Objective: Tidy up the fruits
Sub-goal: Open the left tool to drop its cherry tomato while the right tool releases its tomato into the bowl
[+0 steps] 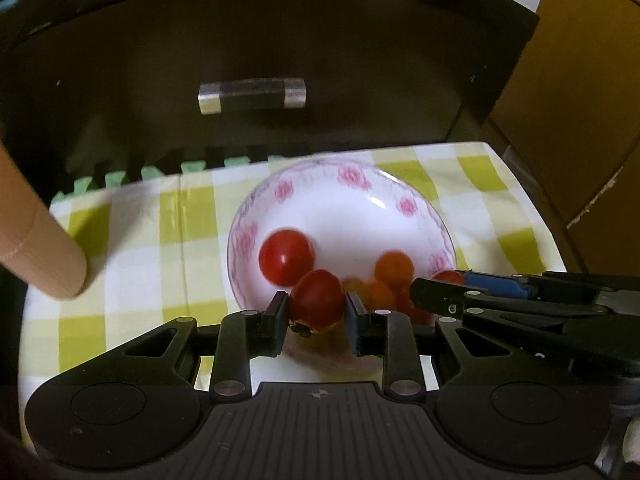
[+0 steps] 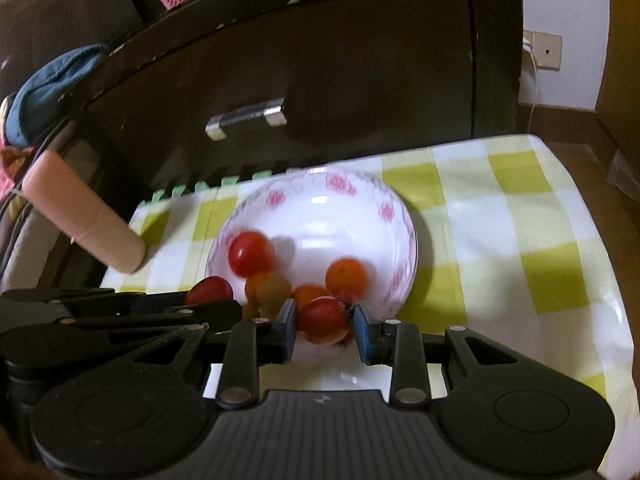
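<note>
Left wrist view: a white bowl (image 1: pixel 344 216) with a pink flower border is sitting on a yellow-and-white checked cloth (image 1: pixel 132 240) straight ahead of the left gripper (image 1: pixel 317 309), holding a loose red cherry tomato (image 1: pixel 286 256) toward its left side and a cluster of orange cherry tomatoes (image 1: pixel 394 268) toward its right. The left gripper is pinching a red tomato (image 1: pixel 318 304) between its two pads just over the bowl's near rim, the stem end pointing back toward the camera. The right gripper (image 1: pixel 432 292) is reaching in from the right, its tip lying over the bowl's near right edge; from here its hold cannot be made out.

From the right wrist camera, the same bowl (image 2: pixel 360 216) is lying just beyond the right gripper (image 2: pixel 325 318), which is clamping a second red tomato (image 2: pixel 323 318) with a green stem against its right pad. The left gripper's arm is crossing in from the left, its tomato (image 2: pixel 210 290) showing at its tip beside the bowl's rim. A tan cylinder (image 2: pixel 80 220) is resting tilted on the cloth's far left corner, well apart from both tools. Behind the bowl a dark cabinet (image 2: pixel 360 80) with a metal handle (image 2: pixel 246 118) is standing.
</note>
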Motion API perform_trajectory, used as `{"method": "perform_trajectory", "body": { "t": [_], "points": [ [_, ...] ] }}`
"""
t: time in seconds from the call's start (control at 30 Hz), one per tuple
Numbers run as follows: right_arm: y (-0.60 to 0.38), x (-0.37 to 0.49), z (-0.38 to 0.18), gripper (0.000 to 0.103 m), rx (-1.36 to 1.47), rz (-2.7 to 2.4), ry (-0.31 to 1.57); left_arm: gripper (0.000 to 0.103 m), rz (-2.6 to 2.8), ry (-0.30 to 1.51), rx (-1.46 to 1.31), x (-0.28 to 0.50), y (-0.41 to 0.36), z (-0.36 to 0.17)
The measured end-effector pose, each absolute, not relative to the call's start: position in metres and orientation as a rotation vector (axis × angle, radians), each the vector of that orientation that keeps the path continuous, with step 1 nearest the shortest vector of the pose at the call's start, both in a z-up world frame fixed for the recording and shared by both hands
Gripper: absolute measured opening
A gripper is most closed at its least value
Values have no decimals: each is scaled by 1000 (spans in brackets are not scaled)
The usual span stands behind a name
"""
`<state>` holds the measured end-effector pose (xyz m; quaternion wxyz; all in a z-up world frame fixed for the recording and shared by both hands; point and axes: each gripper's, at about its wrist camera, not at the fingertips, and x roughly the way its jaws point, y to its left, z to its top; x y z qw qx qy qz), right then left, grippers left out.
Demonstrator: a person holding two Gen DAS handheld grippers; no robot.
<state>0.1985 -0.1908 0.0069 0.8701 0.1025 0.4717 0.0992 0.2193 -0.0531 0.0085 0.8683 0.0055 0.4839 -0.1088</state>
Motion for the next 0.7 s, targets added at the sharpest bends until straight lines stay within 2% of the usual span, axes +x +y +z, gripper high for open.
{"method": "perform_trajectory", "body": {
  "t": [0.7],
  "points": [
    [-198,243,-15,30,282,207,989,36,-206,1026,-15,254,-54,-3]
  ]
}}
